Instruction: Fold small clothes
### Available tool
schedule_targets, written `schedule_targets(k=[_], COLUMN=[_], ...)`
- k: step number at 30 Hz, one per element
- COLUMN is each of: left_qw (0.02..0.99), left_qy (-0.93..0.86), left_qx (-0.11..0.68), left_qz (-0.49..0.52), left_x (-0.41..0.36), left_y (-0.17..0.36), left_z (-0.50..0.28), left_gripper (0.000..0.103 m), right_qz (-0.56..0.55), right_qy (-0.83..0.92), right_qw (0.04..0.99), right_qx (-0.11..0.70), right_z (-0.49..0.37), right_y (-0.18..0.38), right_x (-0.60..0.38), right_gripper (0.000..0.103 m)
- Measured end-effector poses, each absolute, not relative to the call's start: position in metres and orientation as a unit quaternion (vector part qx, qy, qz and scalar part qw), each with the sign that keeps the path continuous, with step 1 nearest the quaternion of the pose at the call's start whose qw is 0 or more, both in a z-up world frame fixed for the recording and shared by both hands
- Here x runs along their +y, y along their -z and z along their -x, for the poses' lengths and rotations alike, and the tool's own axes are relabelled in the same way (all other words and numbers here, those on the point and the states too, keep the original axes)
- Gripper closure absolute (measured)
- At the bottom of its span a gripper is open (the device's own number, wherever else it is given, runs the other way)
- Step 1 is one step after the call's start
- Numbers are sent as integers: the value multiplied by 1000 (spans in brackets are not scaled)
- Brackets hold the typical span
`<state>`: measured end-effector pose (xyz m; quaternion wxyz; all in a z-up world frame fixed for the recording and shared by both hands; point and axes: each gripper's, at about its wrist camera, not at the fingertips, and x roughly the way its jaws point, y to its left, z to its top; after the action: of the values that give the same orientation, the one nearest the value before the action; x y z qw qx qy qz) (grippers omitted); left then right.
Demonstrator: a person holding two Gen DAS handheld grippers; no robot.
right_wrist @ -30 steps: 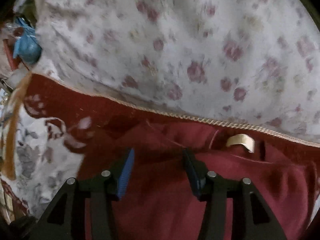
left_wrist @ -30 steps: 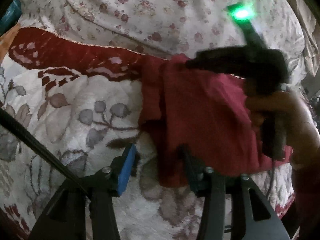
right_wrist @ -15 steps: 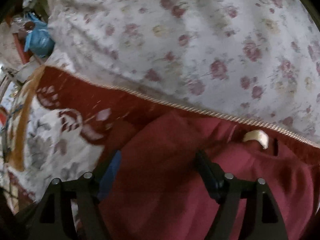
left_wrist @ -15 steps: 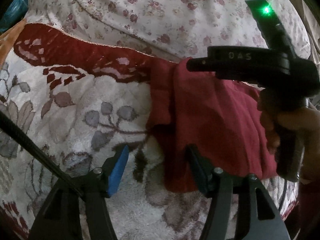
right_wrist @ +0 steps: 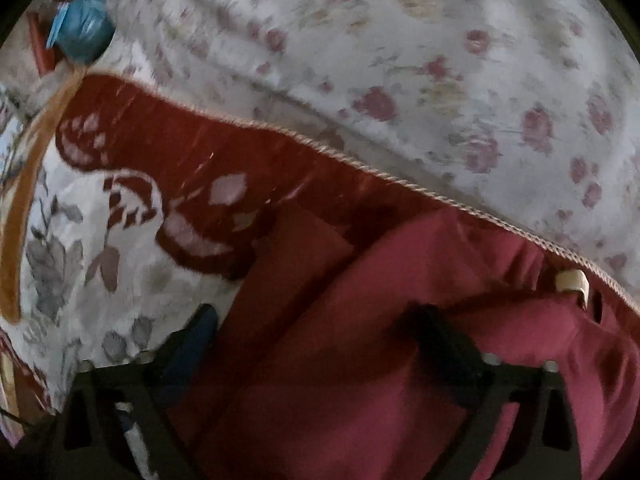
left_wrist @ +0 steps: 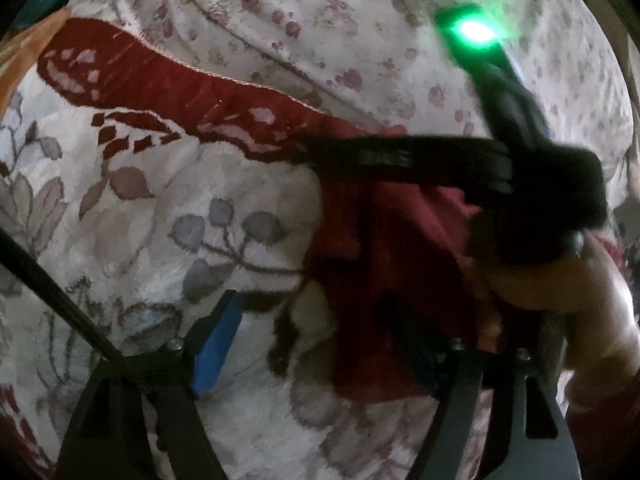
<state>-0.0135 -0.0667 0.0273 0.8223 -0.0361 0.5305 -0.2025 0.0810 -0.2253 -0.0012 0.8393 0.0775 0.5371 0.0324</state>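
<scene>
The dark red garment [left_wrist: 404,264] lies on a plush blanket [left_wrist: 160,216] with grey leaves and a deep red border, its far edge up against the blanket's corded hem, beyond which a rose-print sheet [left_wrist: 320,20] rises. On the side of the garment away from the person's hand, the blanket is open pile as far as the frame reaches. The left gripper [left_wrist: 308,344] hangs over the garment's near corner with its fingers spread wide; the blue-padded one [left_wrist: 218,344] is over bare blanket, the other lost in shadow over the cloth. Across the garment's far side reaches the right gripper [left_wrist: 400,158], blurred, a green light [left_wrist: 474,32] glowing on its body and the person's hand [left_wrist: 560,292] below it. In the right wrist view its fingers [right_wrist: 444,340] stand apart over a raised fold of the garment [right_wrist: 360,320]; whether cloth sits between them cannot be told. A pale label [right_wrist: 574,282] shows near the hem, and a blue bag [right_wrist: 82,30] sits beyond the blanket's corner.
</scene>
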Motion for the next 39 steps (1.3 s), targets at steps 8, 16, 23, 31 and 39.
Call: schedule_targets(k=[8,16,23,31,39], left_qw=[825,830,828,829,829], left_qy=[246,305,312,293,280], left_qx=[506,465,464,476,485], left_qz=[53,34,38,17,11], left_x=[-97,-113,-112,-114,-112], left_y=[-27,-44,-50,-45,-41], left_z=[12,29,31,26,25], left_gripper=[50,82,82,82,76], right_qz=[-153,-172,-202,-109,-118], right_qy=[-76,-75,-75,-60,-59], right_qw=[845,839,833,805,828], right_qx=[506,510,509,581,544], right_z=[-48,-38,-51,-86,-68], right_y=[-28,-38,-49,-12,-18], right_x=[-276,-290,-286,-240,-257], right_gripper=[77,78,11,17,55])
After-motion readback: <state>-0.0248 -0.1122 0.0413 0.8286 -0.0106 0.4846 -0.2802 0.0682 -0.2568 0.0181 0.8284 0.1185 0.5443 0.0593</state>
